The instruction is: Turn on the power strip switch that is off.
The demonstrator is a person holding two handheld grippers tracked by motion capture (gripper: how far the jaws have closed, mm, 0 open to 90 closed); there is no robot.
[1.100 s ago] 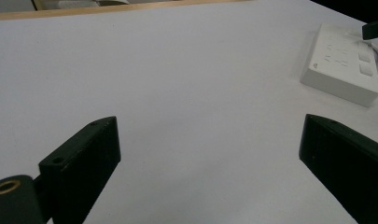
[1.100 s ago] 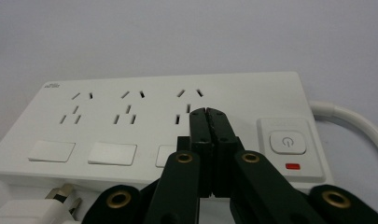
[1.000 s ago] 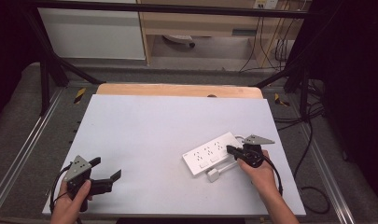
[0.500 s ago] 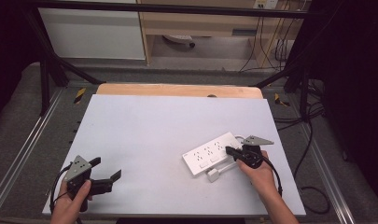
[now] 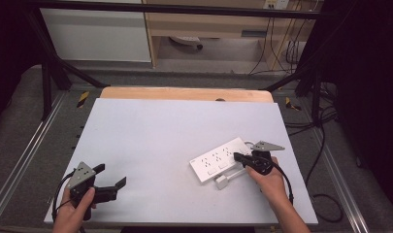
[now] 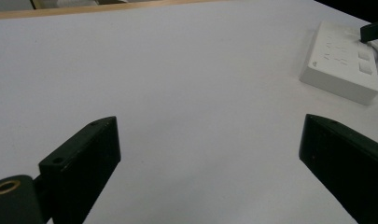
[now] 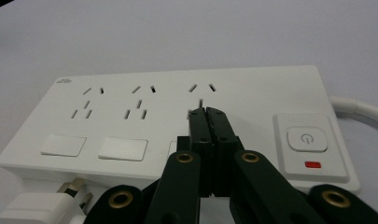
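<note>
Right gripper (image 7: 207, 112) pressed together over the power strip (image 5: 222, 159).
The strip is seen on the right part of the table (image 5: 160, 136), with a white plug (image 5: 222, 182) just beside it. The left gripper (image 5: 109, 179) is held spread wide, well apart from the strip, at the near left corner.

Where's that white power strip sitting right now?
The power strip lies on the table's right side in the high view, right under the shut right gripper.
</note>
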